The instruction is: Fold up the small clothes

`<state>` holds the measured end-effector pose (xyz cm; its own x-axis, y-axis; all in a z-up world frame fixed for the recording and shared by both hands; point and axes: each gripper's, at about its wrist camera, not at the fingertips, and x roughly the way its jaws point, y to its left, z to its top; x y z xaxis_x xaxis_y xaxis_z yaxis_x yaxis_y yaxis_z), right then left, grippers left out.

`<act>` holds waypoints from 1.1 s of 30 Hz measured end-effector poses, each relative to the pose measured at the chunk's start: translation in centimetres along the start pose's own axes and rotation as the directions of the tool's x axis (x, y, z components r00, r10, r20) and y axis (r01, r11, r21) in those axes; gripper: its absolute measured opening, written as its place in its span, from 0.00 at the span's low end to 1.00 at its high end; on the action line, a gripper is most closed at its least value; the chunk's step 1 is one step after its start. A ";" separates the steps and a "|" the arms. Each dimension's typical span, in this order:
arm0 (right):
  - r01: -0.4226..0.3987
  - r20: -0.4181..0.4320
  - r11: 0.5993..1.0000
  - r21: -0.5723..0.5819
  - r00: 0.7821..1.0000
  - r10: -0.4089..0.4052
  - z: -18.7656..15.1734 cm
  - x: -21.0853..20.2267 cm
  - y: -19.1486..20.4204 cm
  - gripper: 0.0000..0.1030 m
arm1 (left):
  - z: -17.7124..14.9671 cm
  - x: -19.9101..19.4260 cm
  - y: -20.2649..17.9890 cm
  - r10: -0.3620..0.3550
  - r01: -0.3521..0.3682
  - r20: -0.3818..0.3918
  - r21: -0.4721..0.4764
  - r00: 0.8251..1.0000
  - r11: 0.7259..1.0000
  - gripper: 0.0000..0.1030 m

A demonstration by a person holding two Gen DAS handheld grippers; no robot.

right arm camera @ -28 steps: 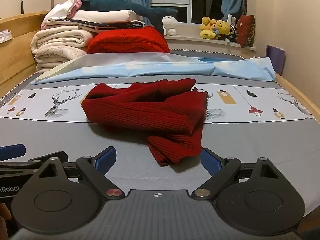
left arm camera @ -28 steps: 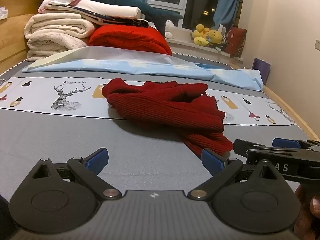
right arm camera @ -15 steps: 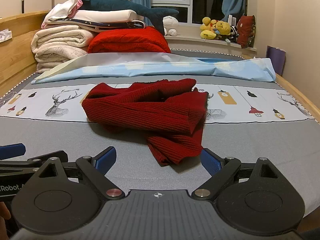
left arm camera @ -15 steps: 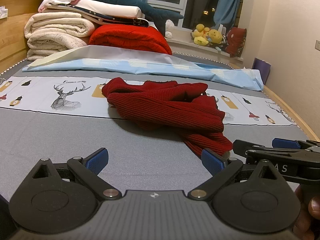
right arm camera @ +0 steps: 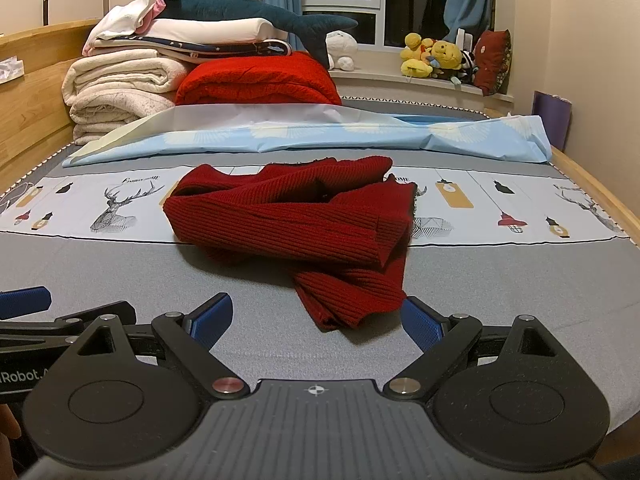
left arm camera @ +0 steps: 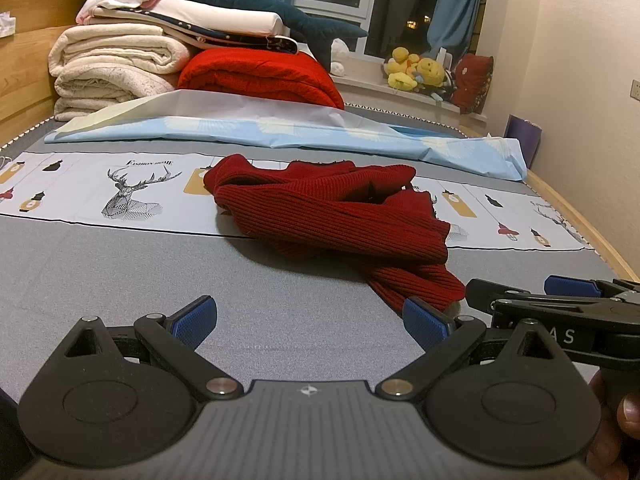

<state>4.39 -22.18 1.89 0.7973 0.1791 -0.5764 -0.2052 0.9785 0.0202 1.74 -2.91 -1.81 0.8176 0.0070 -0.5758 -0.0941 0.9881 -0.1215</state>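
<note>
Red ribbed sweater lies crumpled, long axis crosswise, one sleeve trailing toward camera.

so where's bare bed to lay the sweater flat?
Grey sheet between the left gripper and the printed band, left of the red sweater, is bare. Crowded behind: blue sheet, folded blankets.

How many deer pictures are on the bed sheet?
2 that show clearly: one deer head on the printed strip, left of the red sweater, and one deer near the strip's right end. The sweater covers part of the strip, so another may be hidden.
</note>
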 end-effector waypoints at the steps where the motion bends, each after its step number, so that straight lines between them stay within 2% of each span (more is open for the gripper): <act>1: -0.001 0.000 1.000 0.002 1.000 0.001 0.0 0.0 -0.1 0.89 | 0.0 0.0 0.0 0.000 0.000 0.000 0.000 1.000 1.000 0.97; 11: -0.002 0.002 1.000 0.001 1.000 0.002 0.2 -0.3 -0.1 0.89 | -0.1 -0.1 0.0 0.004 -0.004 0.007 0.008 1.000 1.000 0.97; 14: 0.010 0.028 1.000 0.023 1.000 -0.011 0.4 -0.3 -0.4 0.86 | -0.3 -0.4 0.1 0.010 -0.011 0.028 0.023 1.000 1.000 0.92; 17: -0.014 0.073 0.996 0.085 0.997 0.008 1.8 -0.5 -2.6 0.66 | -0.4 -0.3 0.4 0.010 -0.011 0.020 0.038 1.000 0.999 0.76; 19: -0.033 0.136 0.994 0.107 0.990 0.018 3.4 -1.0 -4.5 0.51 | -0.5 -0.1 0.4 0.011 -0.012 0.010 0.047 1.000 0.999 0.59; 20: -0.087 0.240 0.985 0.152 0.970 0.049 4.1 -1.5 -5.8 0.49 | -0.5 0.0 0.4 0.007 -0.008 0.004 0.053 1.000 0.999 0.55; 22: -0.061 0.268 0.992 0.114 0.963 0.028 6.2 -1.1 -7.7 0.47 | -0.4 0.2 0.3 0.004 -0.004 0.001 0.064 1.000 0.998 0.38; 24: -0.006 0.296 0.998 0.057 0.955 -0.012 7.5 -0.7 -8.8 0.47 | -0.3 0.6 0.2 0.001 0.000 -0.017 0.076 1.000 0.997 0.27; 25: 0.028 0.307 0.999 0.030 0.951 -0.036 7.8 -0.5 -9.3 0.47 | -0.2 0.9 0.2 -0.004 0.006 -0.034 0.076 0.999 0.997 0.24; 27: 0.043 0.297 0.997 0.059 0.953 -0.059 7.1 0.5 -11.0 0.45 | 0.5 1.8 0.2 -0.020 0.025 -0.064 0.069 0.998 0.997 0.21; 28: 0.040 0.214 0.996 0.075 0.975 -0.055 6.2 2.1 -11.5 0.39 | 1.0 2.5 0.1 -0.027 0.032 -0.069 0.072 0.997 0.997 0.21; 29: 0.046 0.158 0.996 0.078 0.986 -0.058 6.2 2.8 -11.9 0.35 | 1.4 3.1 0.0 -0.029 0.034 -0.072 0.075 0.997 0.997 0.21; 32: 0.022 0.218 0.998 0.062 0.975 -0.035 6.4 2.5 -12.7 0.35 | 3.7 6.6 -1.0 -0.042 0.049 -0.096 0.074 0.994 0.996 0.21; 33: 0.020 0.215 0.998 0.052 0.976 -0.031 6.3 2.8 -12.8 0.35 | 4.4 7.9 -1.5 -0.044 0.051 -0.105 0.068 0.994 0.996 0.21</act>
<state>12.78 -33.61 5.15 0.9066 0.1667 -0.3877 -0.1596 0.9859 0.0506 10.81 -3.65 -2.61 0.7570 -0.0521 -0.6513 -0.0134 0.9954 -0.0953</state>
